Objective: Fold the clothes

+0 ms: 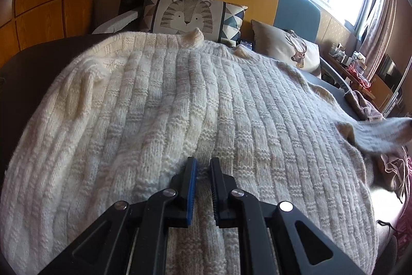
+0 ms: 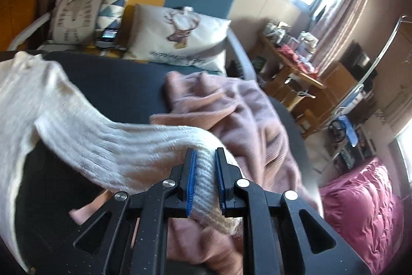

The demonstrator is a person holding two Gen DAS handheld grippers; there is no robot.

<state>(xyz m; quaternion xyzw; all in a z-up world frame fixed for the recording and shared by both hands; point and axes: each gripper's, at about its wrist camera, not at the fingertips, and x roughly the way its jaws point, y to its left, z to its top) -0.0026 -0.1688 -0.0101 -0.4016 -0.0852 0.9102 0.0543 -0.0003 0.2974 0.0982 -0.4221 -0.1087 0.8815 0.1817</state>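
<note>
One sleeve (image 2: 144,146) in R claw (image 2: 205,153)

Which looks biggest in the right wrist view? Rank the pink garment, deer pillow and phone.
1. Pink garment, though it lies nearest the camera, which inflates it.
2. Deer pillow, farther back.
3. Phone, clearly smallest.

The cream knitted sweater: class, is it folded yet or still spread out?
Mostly spread: the cream sweater lies flat across the dark surface, while the right tongs grip one sleeve raised off it.
</note>
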